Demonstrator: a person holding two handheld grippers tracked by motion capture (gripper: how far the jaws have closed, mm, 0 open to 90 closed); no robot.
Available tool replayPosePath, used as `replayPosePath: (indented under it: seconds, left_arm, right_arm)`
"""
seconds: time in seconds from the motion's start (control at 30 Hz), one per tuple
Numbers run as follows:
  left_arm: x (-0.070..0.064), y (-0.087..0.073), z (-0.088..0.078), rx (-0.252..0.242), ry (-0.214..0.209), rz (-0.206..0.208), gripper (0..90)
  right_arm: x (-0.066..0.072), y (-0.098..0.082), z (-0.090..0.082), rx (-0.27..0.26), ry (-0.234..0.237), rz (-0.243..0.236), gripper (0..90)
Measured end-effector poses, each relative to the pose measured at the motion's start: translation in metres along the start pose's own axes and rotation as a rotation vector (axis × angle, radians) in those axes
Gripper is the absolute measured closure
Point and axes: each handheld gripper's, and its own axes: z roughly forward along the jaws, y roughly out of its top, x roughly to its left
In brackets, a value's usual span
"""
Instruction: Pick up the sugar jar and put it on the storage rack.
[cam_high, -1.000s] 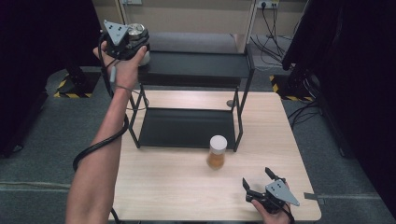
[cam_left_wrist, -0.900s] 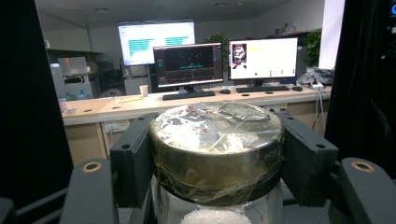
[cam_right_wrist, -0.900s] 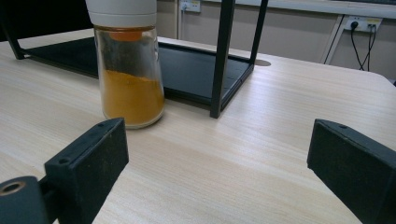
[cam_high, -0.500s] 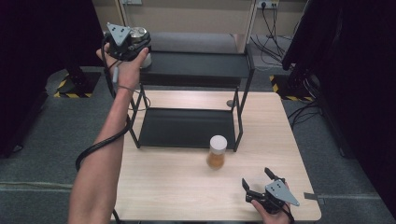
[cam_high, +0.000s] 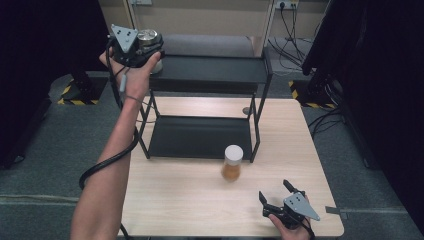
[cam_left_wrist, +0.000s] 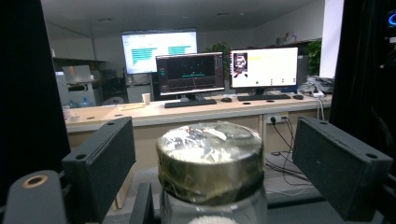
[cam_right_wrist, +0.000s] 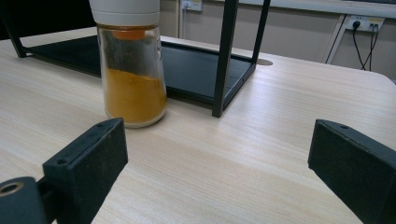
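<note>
Little has shifted: the left gripper (cam_high: 142, 47) is still held at eleven o'clock over the shelf (cam_high: 210, 70), jaws apart around a silver-lidded jar (cam_left_wrist: 210, 161). The right gripper (cam_high: 280, 197) rests wide open on the counter (cam_high: 185, 200), empty, the spice jar (cam_high: 232, 162) at its eleven o'clock.

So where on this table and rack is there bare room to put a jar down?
The lower shelf is bare, as is the top shelf right of the left gripper. The table left of the spice jar is free. Tighter between the jar and right gripper.
</note>
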Motion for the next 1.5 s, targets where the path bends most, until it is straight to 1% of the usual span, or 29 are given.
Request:
replayPosePath:
  seconds: [0.1,0.17,0.23,0.33,0.37,0.4,0.43,0.53,0.57,0.63,0.67,0.8,0.87,1.0,1.03,1.1,1.23,1.3,1.37,1.5]
  left_arm:
    - [0.001,0.001,-0.005,0.011,-0.015,0.01,12.6]
    - [-0.001,0.0,-0.012,-0.001,-0.006,0.018,12.6]
    - [0.0,-0.002,-0.019,-0.015,-0.02,0.009,12.4]
    - [0.001,-0.005,-0.028,-0.026,-0.02,0.0,12.3]
    - [0.002,-0.006,-0.032,-0.027,-0.022,0.003,12.3]
    - [0.002,-0.006,-0.032,-0.027,-0.022,0.003,12.3]
    - [0.003,-0.008,-0.036,-0.038,-0.028,-0.009,12.3]
    - [0.004,-0.009,-0.04,-0.045,-0.029,-0.009,12.2]
    - [0.005,-0.01,-0.042,-0.048,-0.036,-0.018,12.2]
    - [0.005,-0.012,-0.045,-0.049,-0.034,-0.01,12.1]
    - [0.005,-0.014,-0.047,-0.051,-0.043,-0.01,12.1]
    - [0.004,-0.024,-0.055,-0.063,-0.053,-0.018,12.1]
    - [0.003,-0.028,-0.059,-0.067,-0.058,-0.012,12.0]
    - [0.003,-0.035,-0.067,-0.076,-0.071,-0.013,12.0]
    - [0.003,-0.036,-0.069,-0.075,-0.075,-0.009,11.9]
    - [0.003,-0.039,-0.072,-0.073,-0.085,-0.015,11.8]
    - [0.002,-0.05,-0.08,-0.07,-0.091,-0.01,11.6]
    - [0.001,-0.056,-0.084,-0.064,-0.095,-0.034,11.5]
    - [-0.001,-0.062,-0.088,-0.069,-0.096,-0.027,11.4]
    - [-0.002,-0.071,-0.092,-0.067,-0.104,-0.036,11.3]
  right_arm:
    - [0.0,0.0,0.0,0.001,0.001,0.0,4.9]
    - [0.0,0.0,0.0,0.001,0.0,-0.001,4.8]
    - [0.0,0.001,0.0,0.004,0.001,-0.007,4.7]
    - [0.001,0.001,0.0,0.005,0.002,-0.01,4.7]
    - [0.001,0.001,0.0,0.006,0.002,-0.01,4.7]
    - [0.001,0.001,0.0,0.006,0.002,-0.01,4.7]
    - [0.001,0.001,0.0,0.005,0.002,-0.008,4.6]
    - [0.001,0.001,0.0,0.003,0.001,-0.007,4.6]
    - [0.001,0.001,0.0,0.003,0.001,-0.008,4.6]
    - [0.001,0.001,0.001,0.004,0.002,-0.008,4.6]
    - [0.001,0.001,0.001,0.004,0.002,-0.008,4.6]
    - [0.001,0.001,0.001,0.005,0.002,-0.009,4.5]
    - [0.001,0.001,0.0,0.004,0.003,-0.009,4.6]
    - [0.001,0.001,0.0,0.005,0.001,-0.012,4.5]
    - [0.001,0.001,0.001,0.006,0.002,-0.013,4.5]
    - [0.002,0.001,0.001,0.005,0.001,-0.013,4.5]
    - [0.001,0.001,0.0,0.004,0.001,-0.012,4.4]
    - [0.002,0.001,0.0,0.005,0.001,-0.015,4.5]
    - [0.002,0.001,0.001,0.006,0.002,-0.015,4.5]
    - [0.002,0.001,0.001,0.005,0.001,-0.015,4.4]
